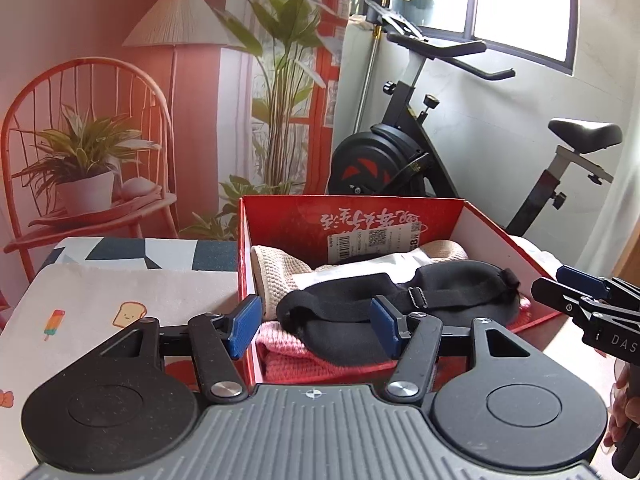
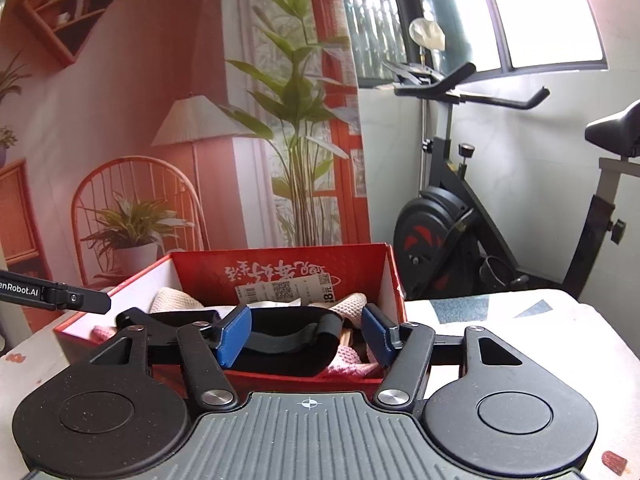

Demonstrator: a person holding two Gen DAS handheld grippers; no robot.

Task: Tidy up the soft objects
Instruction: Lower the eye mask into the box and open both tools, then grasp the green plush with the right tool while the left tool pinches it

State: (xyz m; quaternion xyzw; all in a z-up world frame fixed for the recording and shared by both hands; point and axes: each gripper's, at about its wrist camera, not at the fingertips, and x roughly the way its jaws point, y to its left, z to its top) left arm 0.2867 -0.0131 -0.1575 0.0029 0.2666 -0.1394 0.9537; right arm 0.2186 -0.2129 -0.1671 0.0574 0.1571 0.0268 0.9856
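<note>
Left wrist: left gripper (image 1: 316, 326) spread over eye mask (image 1: 384, 300); right gripper (image 2: 306, 334) spread; "DAS" lettering, barcode sticker (image 1: 376, 245)

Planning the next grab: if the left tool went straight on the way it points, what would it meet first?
Most likely the black eye mask lying on top in the red box. The open left tool points straight at it, its pads clear of it. Depth is hard to judge.
</note>
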